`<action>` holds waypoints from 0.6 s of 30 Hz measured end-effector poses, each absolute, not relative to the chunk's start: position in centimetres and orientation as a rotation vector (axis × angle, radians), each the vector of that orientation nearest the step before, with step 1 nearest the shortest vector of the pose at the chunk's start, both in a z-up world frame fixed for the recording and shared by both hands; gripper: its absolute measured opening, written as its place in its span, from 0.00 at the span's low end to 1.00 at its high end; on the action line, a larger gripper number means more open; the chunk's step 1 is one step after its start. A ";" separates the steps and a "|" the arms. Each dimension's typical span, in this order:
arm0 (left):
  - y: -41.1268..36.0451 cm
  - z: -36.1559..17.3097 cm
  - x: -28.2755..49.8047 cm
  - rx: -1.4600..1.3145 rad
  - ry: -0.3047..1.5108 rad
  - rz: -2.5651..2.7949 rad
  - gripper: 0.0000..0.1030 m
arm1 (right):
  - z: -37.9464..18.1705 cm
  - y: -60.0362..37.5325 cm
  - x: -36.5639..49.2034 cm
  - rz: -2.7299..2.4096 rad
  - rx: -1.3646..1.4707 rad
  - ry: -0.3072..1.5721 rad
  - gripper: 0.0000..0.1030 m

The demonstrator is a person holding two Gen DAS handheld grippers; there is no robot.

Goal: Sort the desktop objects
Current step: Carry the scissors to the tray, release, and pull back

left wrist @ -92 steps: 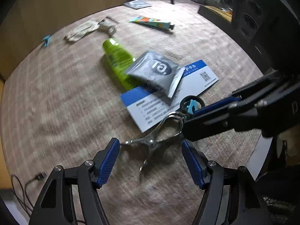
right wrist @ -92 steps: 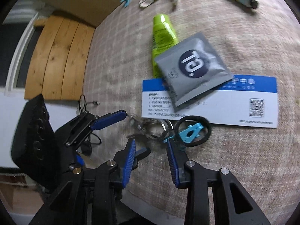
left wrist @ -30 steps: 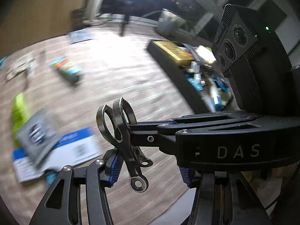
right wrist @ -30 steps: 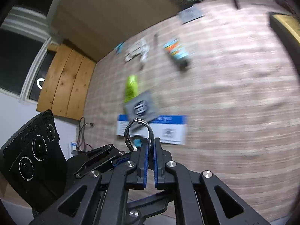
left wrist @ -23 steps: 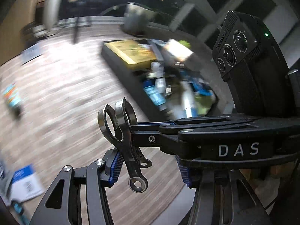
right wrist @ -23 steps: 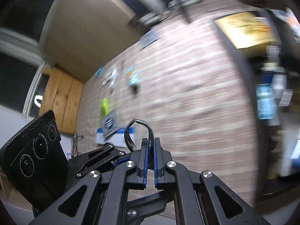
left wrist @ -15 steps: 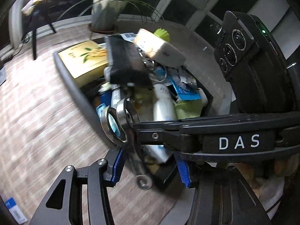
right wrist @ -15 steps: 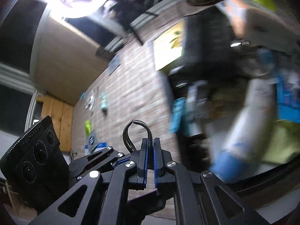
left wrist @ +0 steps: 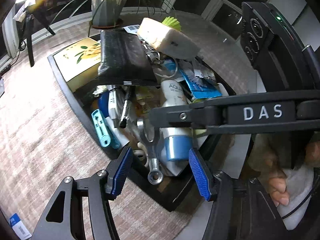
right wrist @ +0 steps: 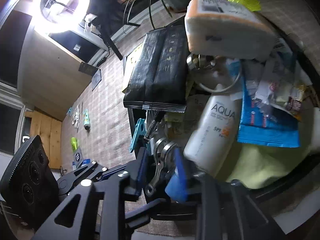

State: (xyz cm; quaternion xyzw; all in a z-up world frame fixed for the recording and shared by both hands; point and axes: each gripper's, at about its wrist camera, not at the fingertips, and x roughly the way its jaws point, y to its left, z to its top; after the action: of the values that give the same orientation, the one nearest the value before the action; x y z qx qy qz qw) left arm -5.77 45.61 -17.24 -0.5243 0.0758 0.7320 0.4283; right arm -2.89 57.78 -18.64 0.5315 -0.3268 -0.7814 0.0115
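Scissors (left wrist: 151, 148) hang at the 6 o'clock edge of the black bin (left wrist: 66, 94), between the parted pads of the right gripper (right wrist: 160, 170), whose jaws have just been opening. Left gripper (left wrist: 160, 172) is spread, holding nothing. Step: release. Next: withdraw both grippers clear.
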 end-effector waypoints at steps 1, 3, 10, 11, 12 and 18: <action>45.3 -17.2 -5.8 -1.309 0.185 1.832 0.60 | -18.5 57.6 -2.8 -2.443 1.654 -1.015 0.29; 44.6 -16.9 -5.8 -1.309 0.179 1.840 0.60 | -18.1 57.2 -2.9 -2.446 1.647 -1.005 0.29; 39.6 -16.0 -5.4 -1.306 0.175 1.914 0.60 | -16.7 53.7 -3.6 -2.476 1.611 -0.892 0.29; 38.6 -16.0 -5.4 -1.310 0.173 1.928 0.60 | -16.5 52.9 -3.7 -2.474 1.612 -0.867 0.29; 37.2 -15.8 -5.3 -1.313 0.169 1.949 0.60 | -16.4 51.9 -4.0 -2.472 1.612 -0.839 0.29; 27.9 -16.0 -5.5 -1.380 0.138 2.101 0.60 | -16.6 45.9 -6.1 -2.410 1.620 -0.718 0.33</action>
State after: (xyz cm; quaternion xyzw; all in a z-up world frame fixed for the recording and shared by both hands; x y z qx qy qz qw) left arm -5.55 27.89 -15.99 -0.5216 0.0523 0.7942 0.3073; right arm -6.12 45.94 -16.65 0.5400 -0.2394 -0.8034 0.0752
